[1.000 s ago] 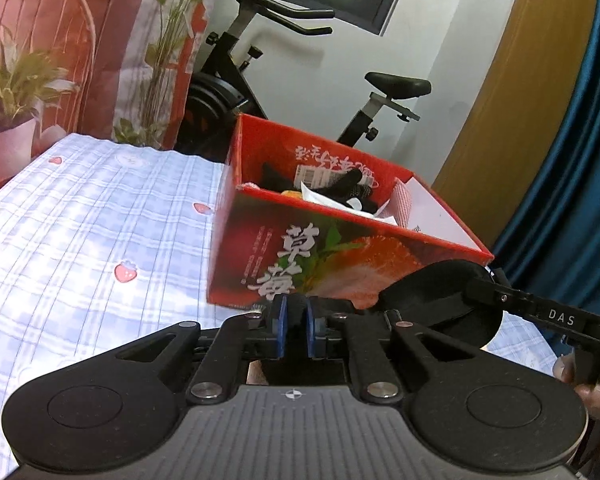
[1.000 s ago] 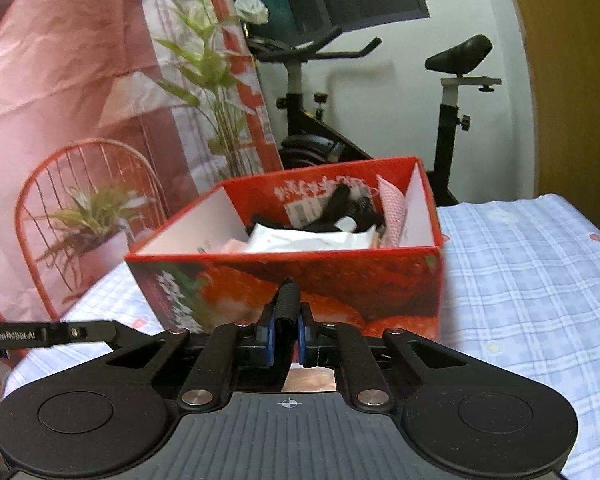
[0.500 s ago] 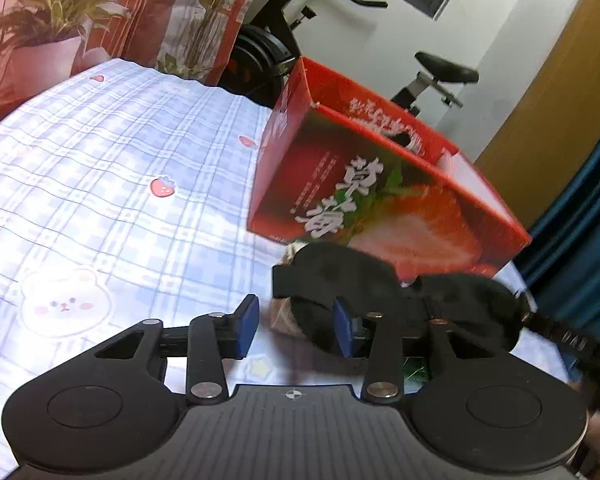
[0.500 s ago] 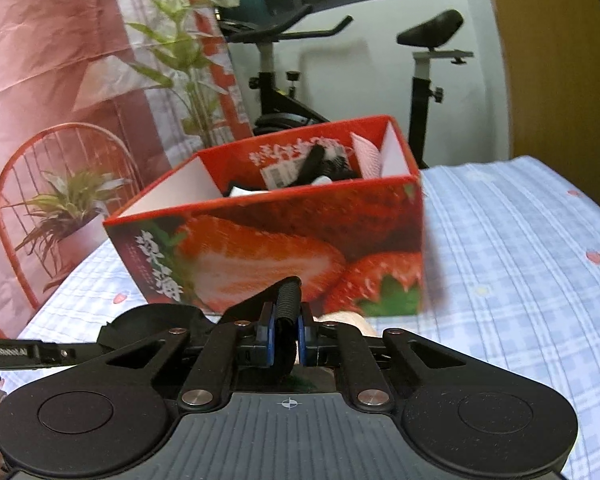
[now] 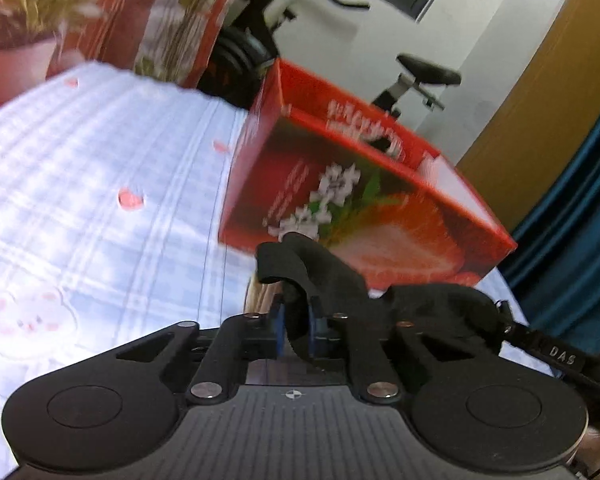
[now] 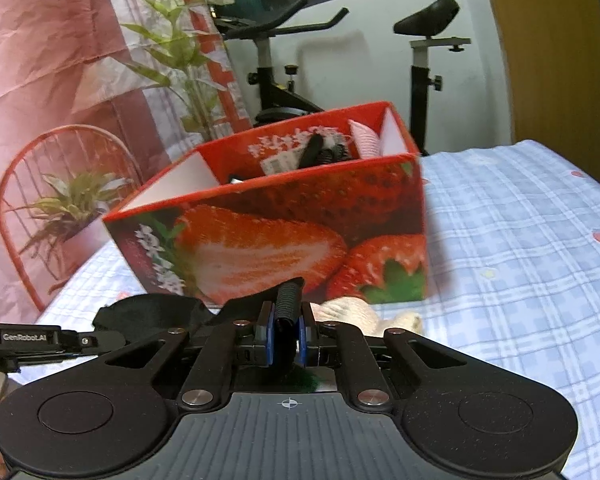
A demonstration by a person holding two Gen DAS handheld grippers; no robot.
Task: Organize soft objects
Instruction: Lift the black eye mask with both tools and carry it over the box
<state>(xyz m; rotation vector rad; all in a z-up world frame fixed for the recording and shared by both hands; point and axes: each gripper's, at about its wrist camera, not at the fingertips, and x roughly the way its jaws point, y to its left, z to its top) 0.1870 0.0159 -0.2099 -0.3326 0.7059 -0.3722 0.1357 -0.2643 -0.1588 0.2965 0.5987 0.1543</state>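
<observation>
Black soft eye mask (image 5: 332, 276) hangs pinched between both grippers.

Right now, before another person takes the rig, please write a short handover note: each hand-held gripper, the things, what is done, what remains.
Left hand-held gripper: shut on the black fabric item.
Right hand-held gripper: shut on the same item's ribbed end.
The item hangs between both, in front of the strawberry box on the checked cloth.
Done: some soft things already lie in the box.
Left: probably put the black item in the box; a cream soft object lies by the box.
</observation>
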